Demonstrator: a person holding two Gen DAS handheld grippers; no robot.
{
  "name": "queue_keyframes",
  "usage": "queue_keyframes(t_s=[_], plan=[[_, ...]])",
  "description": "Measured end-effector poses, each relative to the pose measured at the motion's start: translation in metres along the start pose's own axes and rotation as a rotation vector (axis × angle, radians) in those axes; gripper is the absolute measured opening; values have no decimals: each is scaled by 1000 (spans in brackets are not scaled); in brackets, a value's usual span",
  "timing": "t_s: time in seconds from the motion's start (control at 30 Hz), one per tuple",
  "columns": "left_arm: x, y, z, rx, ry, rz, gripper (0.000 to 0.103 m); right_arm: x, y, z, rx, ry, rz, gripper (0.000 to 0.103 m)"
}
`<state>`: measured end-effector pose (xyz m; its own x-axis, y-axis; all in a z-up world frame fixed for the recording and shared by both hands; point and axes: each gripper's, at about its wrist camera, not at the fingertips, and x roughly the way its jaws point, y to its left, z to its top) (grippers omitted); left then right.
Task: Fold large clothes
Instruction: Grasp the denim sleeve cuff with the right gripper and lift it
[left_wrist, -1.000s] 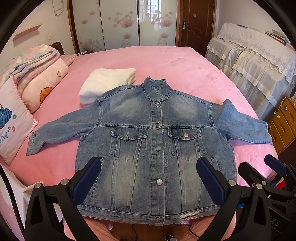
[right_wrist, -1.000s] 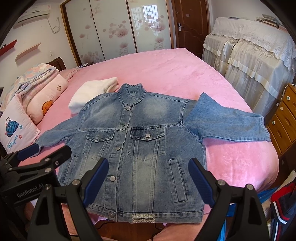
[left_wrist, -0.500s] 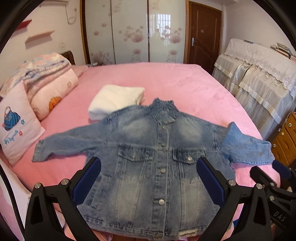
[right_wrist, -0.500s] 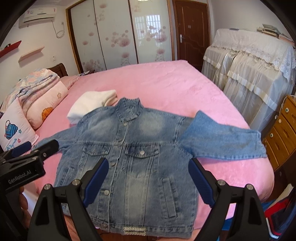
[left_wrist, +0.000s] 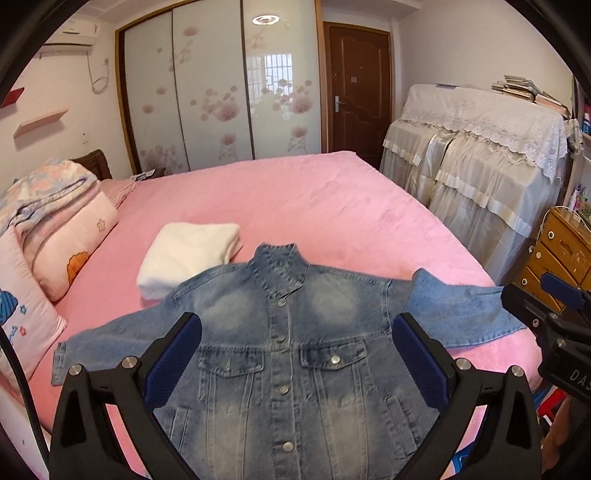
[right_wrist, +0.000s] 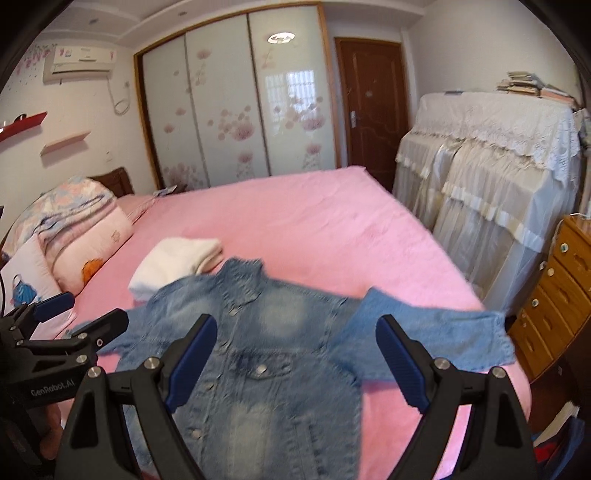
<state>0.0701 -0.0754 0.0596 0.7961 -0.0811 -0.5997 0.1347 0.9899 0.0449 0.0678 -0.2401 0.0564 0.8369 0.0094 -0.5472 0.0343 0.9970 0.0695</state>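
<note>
Left wrist view: jacket (left_wrist: 288, 369) spread flat on bed (left_wrist: 295, 192), buttoned, filling lower centre of frame, both sleeves stretched out to the sides. No fold made yet. White folded garment (left_wrist: 188, 254) at upper left of jacket, apparently finished. Left tool (left_wrist: 295, 358) wide open, holding nothing. Right tool (right_wrist: 295, 358) also wide open and empty. Sleeves and body remain to fold.

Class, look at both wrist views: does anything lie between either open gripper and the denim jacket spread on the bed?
Nothing visible does. The denim jacket lies flat and uncovered on the pink bed, directly ahead of the left gripper and right gripper. The folded white garment sits beyond its shoulder, out of the way.
</note>
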Motion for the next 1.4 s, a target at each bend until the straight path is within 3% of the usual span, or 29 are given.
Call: queue_keyframes(t_s=[0.1,0.2,0.37,0.47,0.63,0.77,0.87,1.0,1.1,1.23,1.27,1.3,1.33,1.4], plan=[[10,-17,7,12,-10,16,102,1,-16,4,15,-22,-41,89],[25,-35,9,11,-1,-23,102,6,-41,5,56,-15,-67,89],[56,-74,5,59,7,-31,102,23,-88,-4,124,27,-153,89],[79,-96,2,55,11,-79,102,39,-120,-14,165,56,-198,89],[113,-130,-9,92,-26,-116,102,84,-194,-43,321,166,-281,89],[146,-153,-20,126,74,-190,102,120,-246,-75,447,264,-374,88],[167,-163,-30,110,119,-216,102,144,-287,-103,575,325,-386,88],[191,-172,-42,137,144,-184,102,168,-335,-135,760,381,-395,77],[201,-172,-49,156,156,-167,102,179,-358,-156,893,383,-364,71],[208,-164,-55,136,183,-164,102,188,-366,-165,946,351,-343,70],[209,-162,-56,131,188,-166,102,190,-366,-165,947,340,-343,67],[209,-160,-57,125,194,-166,102,192,-366,-165,943,323,-343,46],[210,-157,-59,121,200,-164,102,195,-367,-165,938,316,-333,16],[209,-151,-61,117,206,-158,102,200,-372,-165,965,304,-296,9]])
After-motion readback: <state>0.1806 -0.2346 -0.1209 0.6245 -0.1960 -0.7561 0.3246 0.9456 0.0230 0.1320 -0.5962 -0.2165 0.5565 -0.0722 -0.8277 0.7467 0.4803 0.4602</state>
